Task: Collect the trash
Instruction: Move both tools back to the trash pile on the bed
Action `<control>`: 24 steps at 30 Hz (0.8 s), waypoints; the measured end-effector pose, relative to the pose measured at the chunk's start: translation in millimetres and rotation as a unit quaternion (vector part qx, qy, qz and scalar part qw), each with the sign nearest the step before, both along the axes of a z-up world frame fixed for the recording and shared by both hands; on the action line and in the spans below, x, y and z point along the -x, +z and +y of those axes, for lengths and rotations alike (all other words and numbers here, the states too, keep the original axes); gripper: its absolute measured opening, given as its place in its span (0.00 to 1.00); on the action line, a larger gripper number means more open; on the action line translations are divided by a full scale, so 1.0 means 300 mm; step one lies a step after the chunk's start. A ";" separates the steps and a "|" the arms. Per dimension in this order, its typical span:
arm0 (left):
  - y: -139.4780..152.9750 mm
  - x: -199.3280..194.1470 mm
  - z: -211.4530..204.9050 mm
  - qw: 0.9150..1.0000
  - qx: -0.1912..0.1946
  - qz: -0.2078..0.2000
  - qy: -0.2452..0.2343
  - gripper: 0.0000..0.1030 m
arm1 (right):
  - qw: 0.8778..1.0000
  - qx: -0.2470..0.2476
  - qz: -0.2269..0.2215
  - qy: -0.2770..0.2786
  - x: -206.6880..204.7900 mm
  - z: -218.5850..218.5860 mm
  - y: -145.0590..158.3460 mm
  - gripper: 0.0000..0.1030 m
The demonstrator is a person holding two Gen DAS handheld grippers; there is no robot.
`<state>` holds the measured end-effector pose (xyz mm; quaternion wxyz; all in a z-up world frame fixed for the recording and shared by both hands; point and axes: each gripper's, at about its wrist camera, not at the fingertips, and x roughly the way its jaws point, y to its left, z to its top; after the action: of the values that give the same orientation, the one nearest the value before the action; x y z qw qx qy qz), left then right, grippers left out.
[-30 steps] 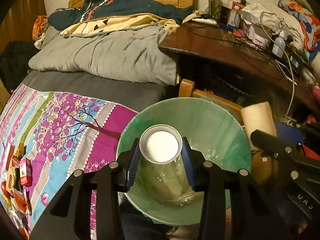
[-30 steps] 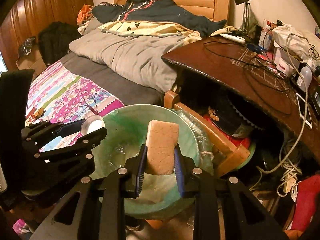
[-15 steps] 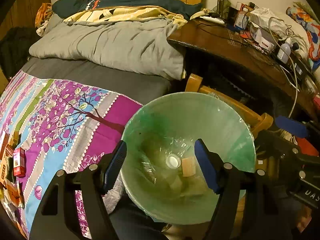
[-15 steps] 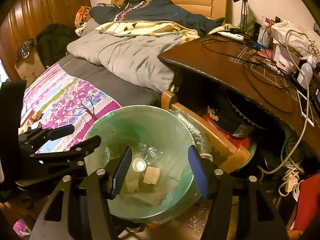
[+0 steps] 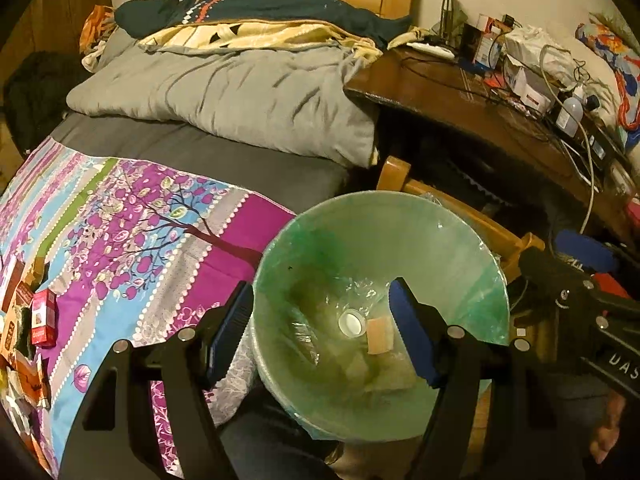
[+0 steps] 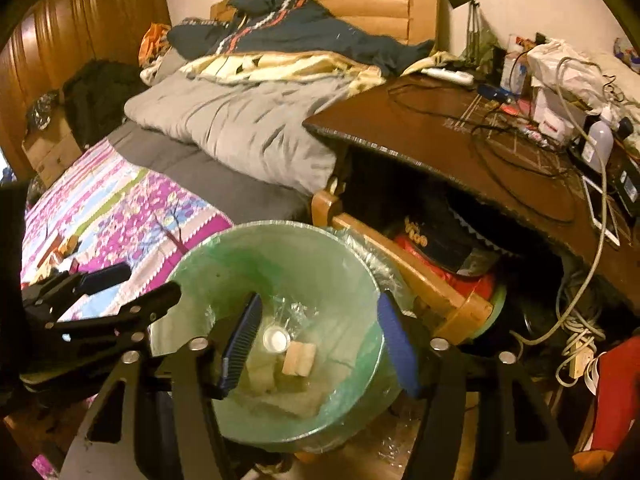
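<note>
Both of your tools hang over the green bin (image 5: 400,240), which is lined with a clear plastic bag and stands between the bed (image 5: 168,216) and the dark wooden desk (image 5: 460,108). Your left tool (image 5: 320,326) has its blue pads spread wide with nothing pinched; its jaws have just been opening. Your right tool (image 6: 316,346) is spread too, its jaws also just opening, and nothing sits between its pads.

The trash lies at the bottom of the bin: a small clear cup with a white lid (image 5: 351,323) and, touching it on the right, a tan sponge block (image 5: 380,336). Paler pieces lie under them, too blurred to name.

Readable writing is scarce. On the body of your right tool, seen at the right edge of the left wrist view, white letters read "UAS" (image 5: 624,365), cut off by the frame. A dark cap (image 6: 436,240) under the desk carries gold lettering too blurred to read. A red carton (image 5: 43,316) on the flowered bedspread bears print that is too small to make out.
</note>
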<state>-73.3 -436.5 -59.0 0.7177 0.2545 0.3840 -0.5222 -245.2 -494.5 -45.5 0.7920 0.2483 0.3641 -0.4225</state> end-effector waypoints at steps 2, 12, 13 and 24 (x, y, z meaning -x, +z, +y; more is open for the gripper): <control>0.010 -0.019 0.021 1.000 0.006 0.001 0.011 0.65 | 1.000 0.021 -0.019 -0.008 -0.005 0.015 0.023 0.81; 0.057 -0.178 0.176 0.993 0.041 0.011 0.108 0.88 | 0.992 0.092 -0.081 -0.010 -0.118 0.085 0.126 0.96; 0.059 -0.194 0.195 0.992 0.044 0.018 0.114 0.88 | 0.992 0.089 -0.088 -0.006 -0.132 0.088 0.129 0.96; 0.034 -0.443 0.536 0.957 0.073 0.063 0.272 0.95 | 0.989 0.024 -0.109 0.101 -0.426 0.211 0.125 0.96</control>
<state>59.7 -275.9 -48.7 0.8235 0.0537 0.4439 -0.3492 -117.3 -431.1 -8.1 0.8713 0.2355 0.2883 -0.3198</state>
